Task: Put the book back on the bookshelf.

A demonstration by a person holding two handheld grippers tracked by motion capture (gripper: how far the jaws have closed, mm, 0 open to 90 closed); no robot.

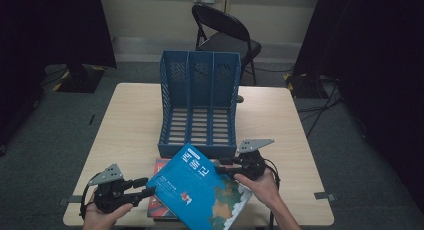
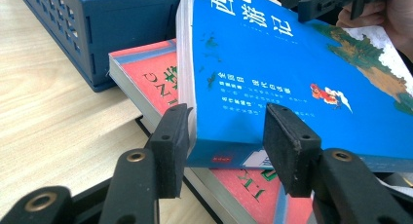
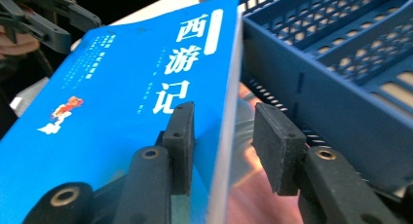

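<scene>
A blue book [image 1: 200,190] lies tilted on a red book [image 1: 159,165] at the table's near edge, its top corner close to the blue file rack [image 1: 200,105]. My left gripper [image 1: 147,186] straddles the blue book's [image 2: 272,63] lower-left corner. Its jaws [image 2: 229,141] stand apart, one pad by the page edge and one over the cover, with no clear squeeze. My right gripper [image 1: 225,167] straddles the upper right edge. In the right gripper view one pad of my right gripper [image 3: 224,141] lies on the cover [image 3: 122,87], while the other stands clear of the pages.
The three-slot rack [image 3: 341,63] stands just beyond the books, its front lip near the blue book's top. A wooden table [image 1: 130,120] has bare space left and right of the rack. A black folding chair [image 1: 225,35] stands behind the table.
</scene>
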